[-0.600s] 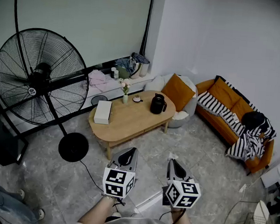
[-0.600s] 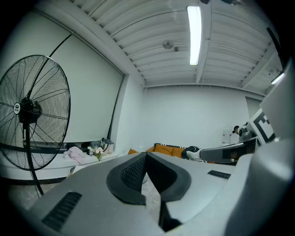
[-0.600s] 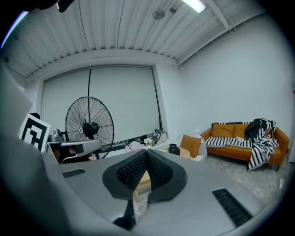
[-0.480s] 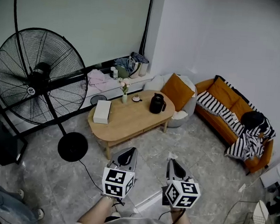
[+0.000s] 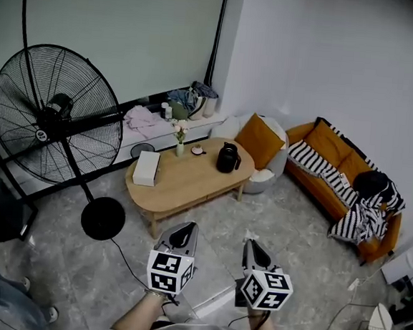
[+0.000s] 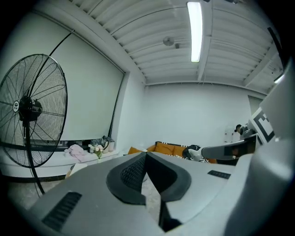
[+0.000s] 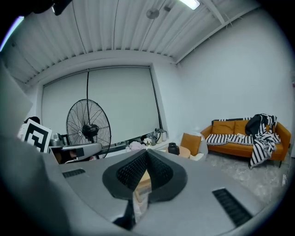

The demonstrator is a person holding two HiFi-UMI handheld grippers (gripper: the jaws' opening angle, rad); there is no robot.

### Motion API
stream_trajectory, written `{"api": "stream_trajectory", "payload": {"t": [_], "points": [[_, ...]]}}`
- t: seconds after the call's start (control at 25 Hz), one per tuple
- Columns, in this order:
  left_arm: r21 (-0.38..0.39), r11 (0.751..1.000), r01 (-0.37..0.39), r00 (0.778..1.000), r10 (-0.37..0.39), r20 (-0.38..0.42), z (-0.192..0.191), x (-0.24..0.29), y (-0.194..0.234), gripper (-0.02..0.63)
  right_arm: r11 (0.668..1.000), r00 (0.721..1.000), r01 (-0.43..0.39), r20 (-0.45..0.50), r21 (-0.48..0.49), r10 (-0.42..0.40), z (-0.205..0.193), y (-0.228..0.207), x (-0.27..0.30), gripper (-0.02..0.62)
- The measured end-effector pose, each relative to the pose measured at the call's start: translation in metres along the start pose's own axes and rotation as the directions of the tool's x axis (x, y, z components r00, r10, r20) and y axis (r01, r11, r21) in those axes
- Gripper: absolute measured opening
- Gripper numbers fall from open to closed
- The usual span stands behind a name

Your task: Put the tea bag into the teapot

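A fan (image 5: 56,115) stands at your left; on the table (image 5: 183,189) sit a box (image 5: 146,168), a vase (image 5: 179,146) and, at its right end, the teapot (image 5: 227,157); a sofa (image 5: 335,175) lines the right wall; your left gripper (image 5: 185,227) and right gripper (image 5: 251,245), well short of the table, both hold their jaws pressed together on nothing; the tea bag is too small to pick out.

Black teapot (image 5: 226,157), orange sofa (image 5: 332,144)

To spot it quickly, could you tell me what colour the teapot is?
The teapot is black; head view shows it best.
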State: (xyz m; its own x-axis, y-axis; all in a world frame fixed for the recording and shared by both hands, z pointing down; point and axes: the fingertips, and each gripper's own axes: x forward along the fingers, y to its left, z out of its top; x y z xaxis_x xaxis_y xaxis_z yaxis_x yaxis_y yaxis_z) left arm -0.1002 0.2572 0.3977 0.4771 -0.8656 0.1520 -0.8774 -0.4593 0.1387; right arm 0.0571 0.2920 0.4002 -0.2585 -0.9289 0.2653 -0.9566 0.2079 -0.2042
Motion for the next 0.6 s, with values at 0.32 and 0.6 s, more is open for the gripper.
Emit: {"api": "stream_trajectory", "payload": {"t": [0.32,0.6], "points": [[-0.020,0.999,-0.034,0.999,0.033,-0.026,-0.012,0.022,-0.020,0.005,0.999,0.999,0.005,-0.033,0.031,-0.004,-0.009,-0.045,-0.002,0.034],[0.006,1.000,-0.003,0.998,0.004,-0.057,-0.020,0.036,-0.040,0.005,0.998,0.999,0.013,-0.039,0.067,-0.010,-0.014,-0.064,0.003,0.034]]}}
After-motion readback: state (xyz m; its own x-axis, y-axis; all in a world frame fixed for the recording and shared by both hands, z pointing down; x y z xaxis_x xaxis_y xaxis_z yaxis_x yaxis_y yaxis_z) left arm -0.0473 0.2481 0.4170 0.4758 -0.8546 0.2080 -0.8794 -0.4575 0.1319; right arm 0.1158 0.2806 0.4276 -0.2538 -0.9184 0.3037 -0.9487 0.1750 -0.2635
